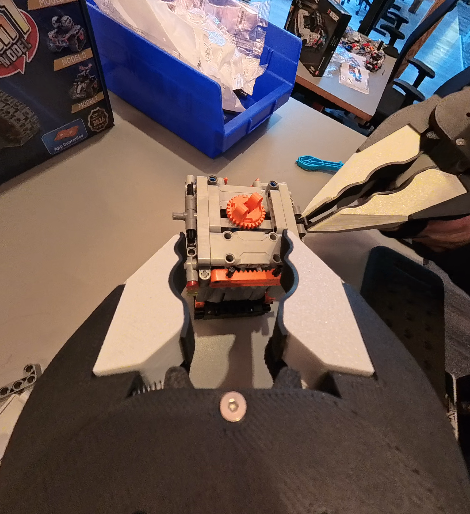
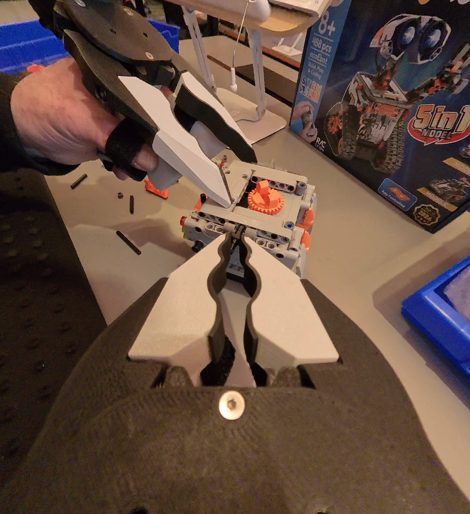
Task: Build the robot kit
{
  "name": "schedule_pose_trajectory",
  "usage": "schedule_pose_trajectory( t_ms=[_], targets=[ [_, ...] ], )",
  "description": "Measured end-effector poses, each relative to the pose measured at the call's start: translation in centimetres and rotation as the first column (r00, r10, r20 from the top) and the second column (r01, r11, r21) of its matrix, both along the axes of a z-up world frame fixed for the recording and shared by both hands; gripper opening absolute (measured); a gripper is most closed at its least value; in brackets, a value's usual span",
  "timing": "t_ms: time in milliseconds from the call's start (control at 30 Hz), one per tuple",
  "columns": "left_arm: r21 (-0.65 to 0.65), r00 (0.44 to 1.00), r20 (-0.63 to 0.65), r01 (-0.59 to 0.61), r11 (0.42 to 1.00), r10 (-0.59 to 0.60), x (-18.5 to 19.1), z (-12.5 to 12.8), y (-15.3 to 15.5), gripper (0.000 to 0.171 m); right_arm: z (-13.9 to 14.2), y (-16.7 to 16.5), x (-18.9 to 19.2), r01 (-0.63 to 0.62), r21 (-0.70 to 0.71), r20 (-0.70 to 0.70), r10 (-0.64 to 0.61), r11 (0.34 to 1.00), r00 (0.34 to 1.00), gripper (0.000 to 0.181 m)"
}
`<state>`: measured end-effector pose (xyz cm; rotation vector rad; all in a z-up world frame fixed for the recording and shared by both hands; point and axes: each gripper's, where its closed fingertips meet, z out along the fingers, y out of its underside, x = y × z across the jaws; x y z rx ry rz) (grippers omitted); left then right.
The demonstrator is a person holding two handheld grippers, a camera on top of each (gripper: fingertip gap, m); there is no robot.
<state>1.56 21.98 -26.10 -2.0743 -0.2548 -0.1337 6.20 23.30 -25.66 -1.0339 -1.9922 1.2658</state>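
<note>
Grey brick model (image 1: 236, 244) clamped by left gripper (image 1: 235, 239), right gripper (image 2: 235, 236) pinching its pin

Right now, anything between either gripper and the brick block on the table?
Nothing visible. The left gripper already straddles the grey and orange block, a finger on each side. The right gripper has its tips closed on a small black pin at the block's side edge. No loose part lies between them.

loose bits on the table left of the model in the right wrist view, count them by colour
black bits: 4
orange bit: 1
total: 5
</note>
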Motion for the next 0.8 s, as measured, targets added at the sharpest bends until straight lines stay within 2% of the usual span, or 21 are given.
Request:
schedule_pose_trajectory(
  t_ms=[300,567,633,700,800],
  targets=[
    [0.002,1.000,-0.002,-0.006,1.000,0.006,0.0,0.0,0.0,0.065,0.0,0.0,0.0,-0.027,0.011,0.096,0.026,1.000,0.995,0.002],
    [-0.015,1.000,-0.010,0.003,1.000,-0.003,0.2,0.1,-0.1,0.067,0.2,0.1,0.4,0.032,-0.064,0.038,-0.029,0.997,0.999,0.003],
    [-0.029,0.999,-0.038,-0.006,1.000,0.005,-0.1,0.1,-0.5,0.074,0.6,0.0,0.7,0.031,-0.088,0.025,-0.029,0.996,0.999,0.003],
    [-0.035,0.995,-0.098,-0.012,0.999,0.008,-0.2,0.7,-1.0,0.075,1.2,0.1,1.3,0.024,-0.119,0.016,-0.022,0.993,1.000,0.003],
    [0.002,0.965,-0.256,0.063,0.998,-0.060,1.5,3.2,-1.0,0.062,2.9,-0.1,2.2,-0.018,-0.244,0.007,0.021,0.970,1.000,0.003]
  ],
)
